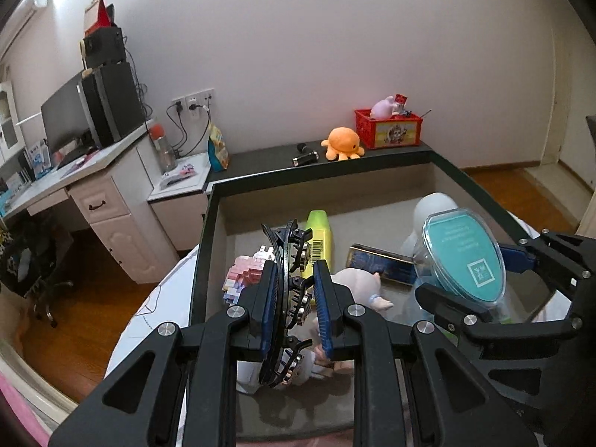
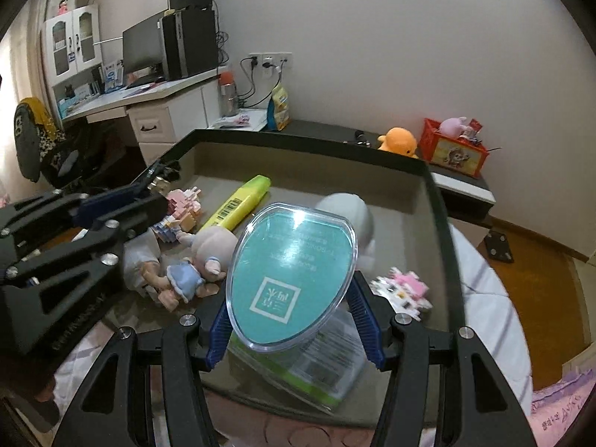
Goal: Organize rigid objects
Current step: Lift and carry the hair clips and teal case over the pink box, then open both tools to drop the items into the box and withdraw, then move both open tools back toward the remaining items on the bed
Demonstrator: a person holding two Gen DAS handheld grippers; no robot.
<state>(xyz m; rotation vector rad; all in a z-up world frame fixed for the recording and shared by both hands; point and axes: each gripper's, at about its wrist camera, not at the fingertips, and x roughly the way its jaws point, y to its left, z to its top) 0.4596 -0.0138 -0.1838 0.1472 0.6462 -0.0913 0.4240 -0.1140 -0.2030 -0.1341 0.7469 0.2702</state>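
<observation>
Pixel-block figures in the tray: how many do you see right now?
2. One pink and orange pixel-block figure lies at the tray's left side beside the yellow highlighter; a white and pink one lies by the right wall. Held items may hide others.

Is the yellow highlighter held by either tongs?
No, the highlighter lies loose in the tray, clear of both tongs.

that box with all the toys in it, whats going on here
A person is sorting small things over a dark-rimmed box, with a handheld gripper in each hand. The left gripper is shut on a black hair claw clip. The right gripper is clamped on a clear plastic container with a teal oval end. Both hang above the box, where a yellow highlighter, a small doll and block figures already lie.
</observation>
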